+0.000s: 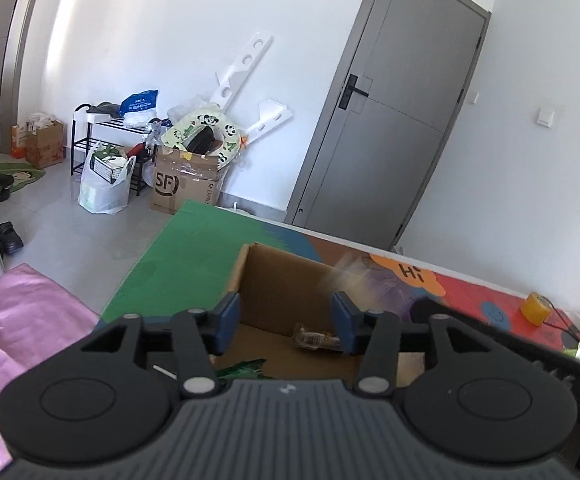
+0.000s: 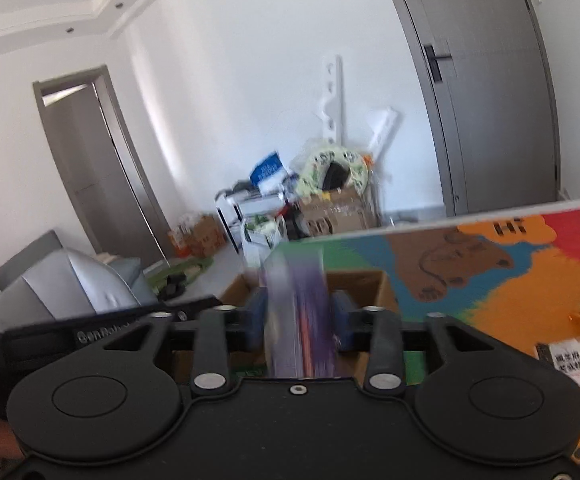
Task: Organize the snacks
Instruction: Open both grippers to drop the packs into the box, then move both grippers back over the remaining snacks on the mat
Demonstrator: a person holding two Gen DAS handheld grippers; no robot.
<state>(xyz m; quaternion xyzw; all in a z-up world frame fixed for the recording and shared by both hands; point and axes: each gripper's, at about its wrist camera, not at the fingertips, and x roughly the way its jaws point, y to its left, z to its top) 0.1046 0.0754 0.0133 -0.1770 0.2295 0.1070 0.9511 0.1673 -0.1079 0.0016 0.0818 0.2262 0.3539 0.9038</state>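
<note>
Purple snack pkt [image 2: 299, 320] motion-blurred, box [image 2: 369, 280] mostly hidden, label [image 2: 569, 360] unreadable

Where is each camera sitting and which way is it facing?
Left wrist: rides on the left gripper, looking forward and down into the cardboard box on the colourful mat; its own jaws stand open and empty.
Right wrist: rides on the right gripper, facing the same box; a blurred purple packet sits between its jaws.
Both share the box, the mat and the grey door.

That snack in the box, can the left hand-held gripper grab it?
Probably yes. The left hand-held gripper stands open over the box, and nothing covers the snack lying inside.
</note>
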